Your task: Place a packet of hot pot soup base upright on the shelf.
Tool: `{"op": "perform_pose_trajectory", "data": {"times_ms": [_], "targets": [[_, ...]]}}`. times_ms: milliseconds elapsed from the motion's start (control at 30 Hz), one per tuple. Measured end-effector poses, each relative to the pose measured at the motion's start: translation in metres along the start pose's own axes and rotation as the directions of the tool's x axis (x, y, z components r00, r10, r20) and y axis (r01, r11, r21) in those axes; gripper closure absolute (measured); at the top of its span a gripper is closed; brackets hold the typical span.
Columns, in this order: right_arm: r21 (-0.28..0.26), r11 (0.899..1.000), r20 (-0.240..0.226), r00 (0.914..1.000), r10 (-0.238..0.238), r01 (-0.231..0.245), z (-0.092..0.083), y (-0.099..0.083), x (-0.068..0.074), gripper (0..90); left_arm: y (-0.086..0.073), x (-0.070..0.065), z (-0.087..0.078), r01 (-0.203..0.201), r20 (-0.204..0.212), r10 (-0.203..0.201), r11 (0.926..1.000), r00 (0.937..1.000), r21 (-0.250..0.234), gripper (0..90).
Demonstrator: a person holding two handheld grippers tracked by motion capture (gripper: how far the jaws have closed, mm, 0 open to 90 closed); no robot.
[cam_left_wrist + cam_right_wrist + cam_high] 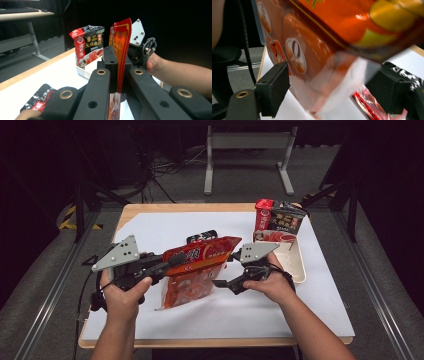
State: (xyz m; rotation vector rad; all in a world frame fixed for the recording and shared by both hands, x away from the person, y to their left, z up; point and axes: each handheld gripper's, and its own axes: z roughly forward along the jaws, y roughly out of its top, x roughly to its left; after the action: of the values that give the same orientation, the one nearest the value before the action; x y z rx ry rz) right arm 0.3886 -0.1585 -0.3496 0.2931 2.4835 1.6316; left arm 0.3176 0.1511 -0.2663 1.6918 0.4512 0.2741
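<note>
High view: the orange-red pouch (197, 265) is held up off the white-covered surface (280, 310), long axis running roughly L-R between the two hands, its top seal edge tilted up toward the right. Left gripper (172, 261) is clamped on the pouch's left end; right gripper (223, 283) sits at the pouch's lower right corner w/ jaws spread, not pinching. So the pouch lies directly left of the right gripper, near enough that a short reach puts its edge between the jaws. Behind, a cream tray (298, 262) holds two upright packets, a dark packet (286, 218) and a red one (263, 214); a small black sachet (201, 236) lies flat beyond the pouch. Left gripper view: jaws pressed together on the pouch (121, 52), seen edge-on as a thin glossy sheet standing upright, film flat and stiffish at the seal. Right hand (156, 63) & its grey plate just behind it; dark packet (89, 45) stands in the tray, crinkled foil top; black sachet (40, 98) lies low left on the surface. Right gripper view: pads wide apart, pouch (332, 47) hanging between them w/o touching either as far as I can tell; shiny printed plastic, clear heat-sealed margin at the lower edge, soft and likely slippery. Next move prob. hinges on closing on that clear margin.
</note>
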Motion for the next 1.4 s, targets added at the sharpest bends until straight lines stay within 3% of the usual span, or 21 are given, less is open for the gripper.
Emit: {"op": "perform_pose_trajectory", "data": {"times_ms": [233, 433, 633, 700, 933, 1300, 1400], "targets": [[-0.028, 0.999, -0.027, 0.9990, -0.037, 0.036, 0.005, 0.001, 0.003, 22.7, -0.002, -0.001, 0.004, -0.044, 0.027, 0.045, 0.9987, 0.9986, -0.025, 90.0], [-0.037, 0.998, -0.043, 0.9980, -0.047, 0.045, 0.008, 0.001, 0.006, 25.0, -0.002, -0.002, 0.005, -0.046, 0.028, 0.046, 0.9987, 0.9985, -0.025, 90.0], [-0.016, 0.999, -0.056, 0.9977, -0.039, 0.038, 0.011, 0.000, 0.007, 35.2, -0.004, 0.000, 0.003, -0.036, 0.019, 0.037, 0.9991, 0.9991, -0.021, 90.0], [-0.007, 0.999, -0.074, 0.9959, -0.052, 0.052, 0.010, 0.000, 0.009, 43.1, -0.004, 0.001, 0.001, -0.033, 0.017, 0.033, 0.9991, 0.9993, -0.026, 90.0], [-0.005, 0.997, -0.121, 0.9901, -0.071, 0.071, 0.010, 0.001, 0.014, 57.3, -0.005, 0.004, -0.002, -0.020, 0.012, 0.020, 0.9988, 0.9997, -0.045, 90.0], [-0.024, 0.998, -0.191, 0.9798, -0.060, 0.056, 0.017, 0.001, 0.018, 63.5, -0.007, 0.006, -0.002, -0.005, 0.023, 0.006, 0.9981, 0.9997, -0.062, 90.0], [-0.016, 0.998, -0.205, 0.9773, -0.056, 0.054, 0.018, 0.002, 0.020, 69.6, -0.007, 0.007, -0.002, -0.004, 0.023, 0.006, 0.9982, 0.9997, -0.059, 90.0]]}}
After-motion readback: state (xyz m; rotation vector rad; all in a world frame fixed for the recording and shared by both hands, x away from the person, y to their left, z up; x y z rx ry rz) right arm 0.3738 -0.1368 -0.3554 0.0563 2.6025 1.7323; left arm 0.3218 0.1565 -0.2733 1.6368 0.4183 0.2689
